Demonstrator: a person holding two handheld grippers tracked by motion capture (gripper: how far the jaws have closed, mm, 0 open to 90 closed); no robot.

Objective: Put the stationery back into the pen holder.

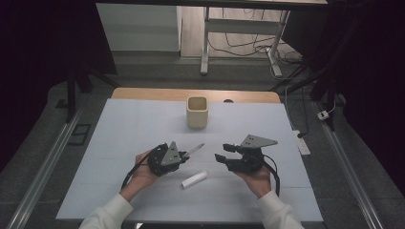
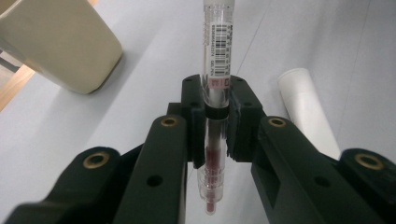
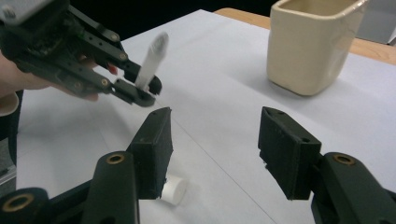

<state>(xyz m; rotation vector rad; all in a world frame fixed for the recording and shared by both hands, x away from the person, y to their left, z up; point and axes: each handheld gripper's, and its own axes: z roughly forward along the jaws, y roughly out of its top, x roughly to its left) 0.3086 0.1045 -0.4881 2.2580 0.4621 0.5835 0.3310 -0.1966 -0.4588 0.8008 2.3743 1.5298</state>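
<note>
Clear tube between left fingers

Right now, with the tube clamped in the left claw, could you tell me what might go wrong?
The left claw pinches the thin tube at one narrow band, so it could pivot or slip, perhaps missing the cup. The white cap lies loose on the table, a round piece that may roll if bumped. The right claw is open and empty, so nothing backs the tube up.

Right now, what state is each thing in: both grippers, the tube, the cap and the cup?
Left gripper: shut on the sample tube.
Sample tube: uncapped, clamped, open end pointing toward the cup.
Right gripper: open, nothing between the jaws.
White cap: off, lying on its side on the sheet.
Beige cup: upright, open-topped.
</note>
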